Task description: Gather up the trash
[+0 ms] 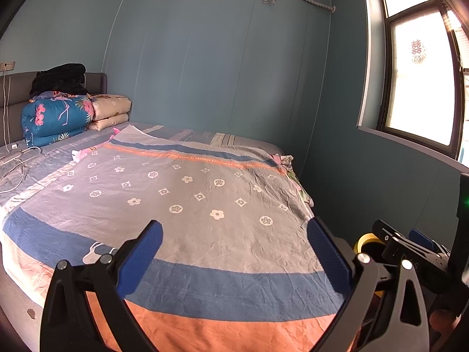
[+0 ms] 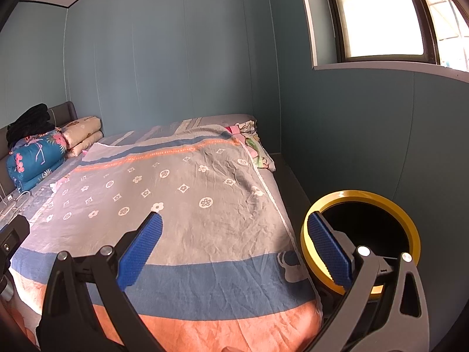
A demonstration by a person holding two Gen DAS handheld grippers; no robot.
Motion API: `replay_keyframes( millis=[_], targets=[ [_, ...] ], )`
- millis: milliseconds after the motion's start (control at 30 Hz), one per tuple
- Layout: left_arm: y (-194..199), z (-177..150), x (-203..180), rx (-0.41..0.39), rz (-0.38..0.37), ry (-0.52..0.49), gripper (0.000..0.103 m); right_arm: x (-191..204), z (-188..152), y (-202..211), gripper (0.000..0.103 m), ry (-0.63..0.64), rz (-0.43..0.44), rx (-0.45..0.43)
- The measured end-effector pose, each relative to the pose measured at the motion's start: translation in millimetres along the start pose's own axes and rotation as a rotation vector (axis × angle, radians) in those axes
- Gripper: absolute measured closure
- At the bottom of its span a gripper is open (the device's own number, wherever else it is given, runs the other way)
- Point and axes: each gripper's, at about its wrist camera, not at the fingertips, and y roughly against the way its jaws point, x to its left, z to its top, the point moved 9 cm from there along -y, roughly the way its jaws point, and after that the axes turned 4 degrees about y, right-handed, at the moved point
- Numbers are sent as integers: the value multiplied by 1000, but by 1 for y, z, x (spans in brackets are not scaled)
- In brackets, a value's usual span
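Note:
A round bin with a yellow rim point(image 2: 361, 196) and a dark inside stands on the floor at the bed's right side; in the left wrist view only a sliver of the bin point(image 1: 365, 242) shows behind the other gripper. My left gripper point(image 1: 234, 256) is open above the foot of the bed, nothing between its blue pads. My right gripper point(image 2: 234, 253) is open too, its right finger point(image 2: 329, 252) in front of the bin's rim. A small crumpled pink-and-white scrap point(image 1: 78, 155) lies on the bed's left side; I cannot tell what it is.
A bed with a grey, blue and orange patterned sheet point(image 1: 190, 205) fills both views. Folded quilts and a black garment point(image 1: 58, 108) are stacked at the headboard. White cables and a charger point(image 1: 14, 158) lie at the left. Rumpled floral cloth point(image 2: 258, 149) sits by the blue wall. A window point(image 1: 422, 82) is on the right.

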Motion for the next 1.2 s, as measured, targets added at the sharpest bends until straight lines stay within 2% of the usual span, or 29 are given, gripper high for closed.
replay_keyframes(
  millis=[1200],
  targets=[
    [-1,-3,-1,7,-11,-8,8,-4,-10,-9,8,-18,3,30]
  ],
)
